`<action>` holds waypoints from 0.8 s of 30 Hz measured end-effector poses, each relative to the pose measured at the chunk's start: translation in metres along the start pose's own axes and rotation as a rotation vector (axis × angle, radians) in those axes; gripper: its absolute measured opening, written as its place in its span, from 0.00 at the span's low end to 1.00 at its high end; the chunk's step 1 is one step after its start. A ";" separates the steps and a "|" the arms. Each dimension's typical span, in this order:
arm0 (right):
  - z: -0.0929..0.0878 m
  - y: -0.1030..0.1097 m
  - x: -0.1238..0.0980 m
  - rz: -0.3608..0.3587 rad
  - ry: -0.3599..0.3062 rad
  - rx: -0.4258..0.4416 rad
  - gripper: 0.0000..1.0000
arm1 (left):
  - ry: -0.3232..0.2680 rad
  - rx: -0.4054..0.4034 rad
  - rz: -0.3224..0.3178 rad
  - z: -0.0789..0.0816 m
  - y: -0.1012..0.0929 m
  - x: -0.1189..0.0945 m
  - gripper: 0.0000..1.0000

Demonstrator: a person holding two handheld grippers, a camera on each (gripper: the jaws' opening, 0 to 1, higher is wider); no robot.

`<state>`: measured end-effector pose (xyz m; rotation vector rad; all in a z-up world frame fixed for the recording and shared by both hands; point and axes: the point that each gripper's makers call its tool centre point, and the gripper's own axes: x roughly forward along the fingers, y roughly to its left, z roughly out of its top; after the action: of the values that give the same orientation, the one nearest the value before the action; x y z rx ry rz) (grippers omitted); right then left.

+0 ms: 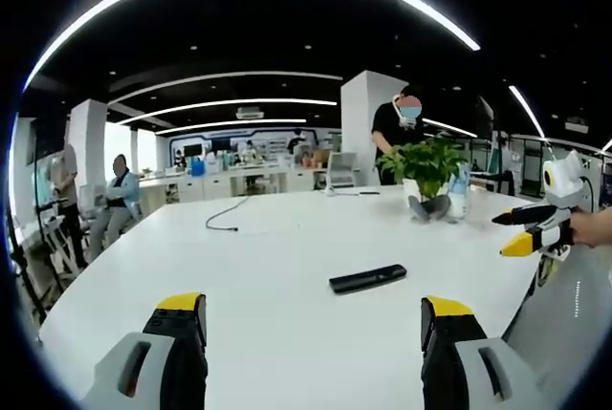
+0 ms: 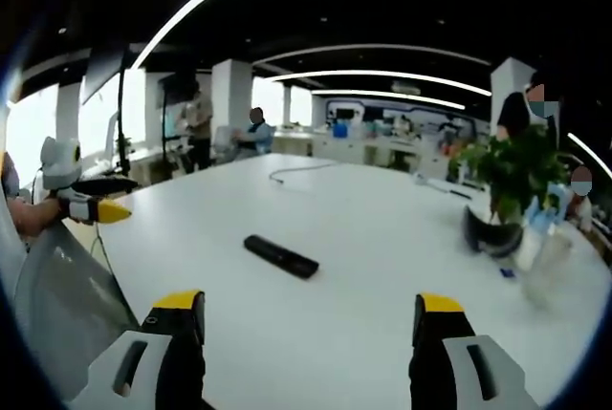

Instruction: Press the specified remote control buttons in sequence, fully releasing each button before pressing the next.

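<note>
A black remote control (image 1: 367,278) lies flat on the white table (image 1: 268,248), a short way ahead of my left gripper (image 1: 313,310) and slightly to its right. That gripper's yellow-tipped jaws stand wide open above the table with nothing between them. In the right gripper view the same remote (image 2: 280,255) lies just beyond my right gripper (image 2: 309,307), whose jaws are also wide open and empty. Each gripper appears in the other's view, held off the table's edge by a hand: the right gripper (image 1: 507,234) and the left gripper (image 2: 107,198).
A potted green plant (image 1: 426,166) and a clear bottle (image 1: 458,195) stand at the table's far side; they also show as the plant (image 2: 507,181) and bottle (image 2: 531,238). A black cable (image 1: 227,214) trails across the far tabletop. People stand and sit in the office behind.
</note>
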<state>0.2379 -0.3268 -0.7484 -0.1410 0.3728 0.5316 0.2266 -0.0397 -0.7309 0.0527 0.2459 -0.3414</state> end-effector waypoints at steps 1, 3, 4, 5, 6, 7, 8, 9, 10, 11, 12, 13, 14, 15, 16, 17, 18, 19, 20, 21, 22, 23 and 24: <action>0.000 -0.002 0.000 -0.003 -0.003 0.003 0.89 | 0.010 0.002 -0.005 -0.002 -0.001 0.001 0.97; 0.000 -0.002 0.000 -0.006 -0.004 0.005 0.89 | 0.026 0.008 -0.010 -0.004 -0.003 0.002 0.97; 0.001 -0.003 0.000 -0.008 -0.005 0.005 0.89 | 0.030 0.007 -0.012 -0.005 -0.003 0.002 0.97; 0.001 -0.003 0.000 -0.009 -0.006 0.005 0.89 | 0.032 0.005 -0.014 -0.005 -0.003 0.002 0.97; 0.001 -0.003 -0.001 -0.010 -0.007 0.005 0.89 | 0.038 0.002 -0.017 -0.006 -0.004 0.002 0.97; 0.001 -0.004 -0.001 -0.012 -0.008 0.006 0.88 | 0.042 0.001 -0.019 -0.007 -0.004 0.002 0.97; 0.001 -0.004 -0.001 -0.015 -0.010 0.007 0.88 | 0.047 -0.001 -0.023 -0.008 -0.005 0.002 0.97; 0.001 -0.005 -0.001 -0.017 -0.010 0.009 0.88 | 0.052 -0.003 -0.028 -0.009 -0.005 0.003 0.97; 0.000 -0.006 -0.002 -0.020 -0.009 0.014 0.88 | 0.058 -0.003 -0.031 -0.011 -0.006 0.003 0.97; 0.000 -0.006 -0.002 -0.022 -0.008 0.015 0.88 | 0.071 -0.001 -0.037 -0.013 -0.007 0.004 0.97; 0.000 -0.007 -0.003 -0.027 -0.011 0.019 0.87 | 0.081 0.001 -0.046 -0.015 -0.010 0.004 0.97; 0.001 -0.008 -0.003 -0.028 -0.012 0.021 0.87 | 0.089 0.002 -0.052 -0.016 -0.011 0.004 0.97; 0.001 -0.008 -0.003 -0.029 -0.015 0.025 0.87 | 0.096 0.004 -0.057 -0.018 -0.012 0.005 0.97; 0.001 -0.009 -0.003 -0.032 -0.016 0.029 0.87 | 0.112 0.005 -0.067 -0.020 -0.014 0.005 0.97; 0.001 -0.010 -0.003 -0.034 -0.018 0.031 0.87 | 0.126 0.004 -0.077 -0.023 -0.015 0.006 0.97; 0.001 -0.010 -0.003 -0.035 -0.019 0.031 0.87 | 0.139 0.000 -0.086 -0.025 -0.017 0.006 0.97; 0.001 -0.011 -0.004 -0.036 -0.019 0.032 0.87 | 0.148 -0.001 -0.092 -0.027 -0.018 0.006 0.97; 0.001 -0.011 -0.004 -0.036 -0.018 0.034 0.87 | 0.159 0.003 -0.098 -0.030 -0.019 0.007 0.97; 0.001 -0.011 -0.004 -0.036 -0.019 0.034 0.87 | 0.173 0.003 -0.103 -0.032 -0.020 0.007 0.97; 0.001 -0.011 -0.004 -0.035 -0.018 0.034 0.87 | 0.185 -0.002 -0.112 -0.035 -0.021 0.007 0.97; 0.001 -0.011 -0.003 -0.035 -0.017 0.032 0.87 | 0.193 -0.010 -0.118 -0.036 -0.022 0.007 0.97; 0.000 -0.011 -0.004 -0.037 -0.015 0.029 0.87 | 0.214 -0.031 -0.136 -0.039 -0.024 0.007 0.97; 0.000 -0.011 -0.004 -0.037 -0.016 0.028 0.87 | 0.221 -0.040 -0.141 -0.040 -0.025 0.007 0.97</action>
<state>0.2409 -0.3376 -0.7464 -0.1163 0.3618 0.4908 0.2150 -0.0619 -0.7719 0.0338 0.4768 -0.4720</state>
